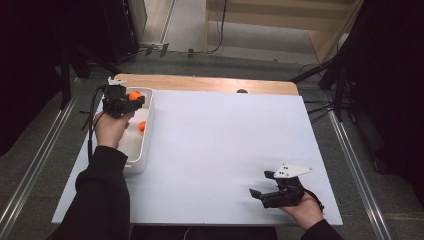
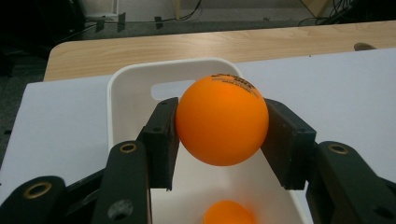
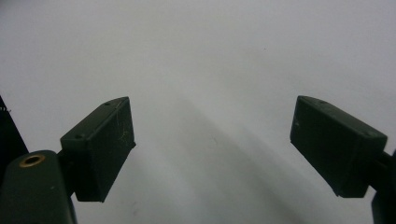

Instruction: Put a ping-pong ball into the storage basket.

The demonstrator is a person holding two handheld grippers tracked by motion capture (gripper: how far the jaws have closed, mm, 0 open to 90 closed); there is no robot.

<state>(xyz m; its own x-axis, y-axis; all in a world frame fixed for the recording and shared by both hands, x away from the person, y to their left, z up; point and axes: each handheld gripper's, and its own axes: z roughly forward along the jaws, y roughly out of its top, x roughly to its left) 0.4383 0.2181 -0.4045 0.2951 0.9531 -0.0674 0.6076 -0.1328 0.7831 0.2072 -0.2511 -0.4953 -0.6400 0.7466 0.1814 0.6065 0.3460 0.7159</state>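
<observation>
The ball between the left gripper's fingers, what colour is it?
Orange, with small black print near its top; the ball shows best in the left gripper view.

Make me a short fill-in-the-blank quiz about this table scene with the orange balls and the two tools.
1. The left tool is shut on an orange ____.
2. A second ball lies inside the white ____.
3. The right tool has its jaws ____, with nothing between them.
4. The held ball hangs ____ the bin.

Missing words: ball; bin; open; above
</observation>
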